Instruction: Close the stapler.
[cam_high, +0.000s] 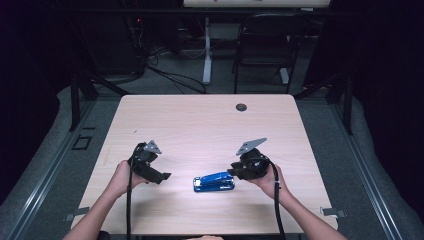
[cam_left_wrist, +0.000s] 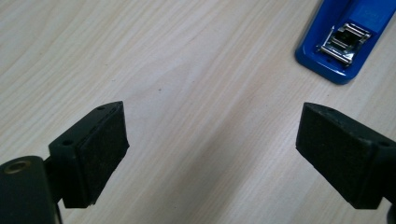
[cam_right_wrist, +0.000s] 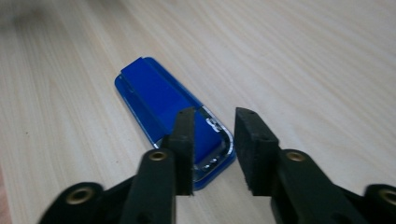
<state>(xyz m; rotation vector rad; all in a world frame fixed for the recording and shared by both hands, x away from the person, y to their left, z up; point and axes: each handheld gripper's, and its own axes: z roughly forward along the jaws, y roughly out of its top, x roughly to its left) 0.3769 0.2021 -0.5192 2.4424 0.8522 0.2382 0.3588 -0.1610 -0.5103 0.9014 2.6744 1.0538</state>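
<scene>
Right gripper jaws over stapler

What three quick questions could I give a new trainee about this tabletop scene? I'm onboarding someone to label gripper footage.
1. Multiple choice: the blue stapler lies nearest to
A. the left gripper
B. the right gripper
C. the round grommet at the table's far edge

2. True or false: in the left gripper view, the jaws stand wide apart over bare wood, with nothing between them.

3. Fill in: in the right gripper view, the jaws stand a narrow gap apart, just above the stapler's ____ end.

Key: 1 B; 2 true; 3 metal-trimmed.
</scene>
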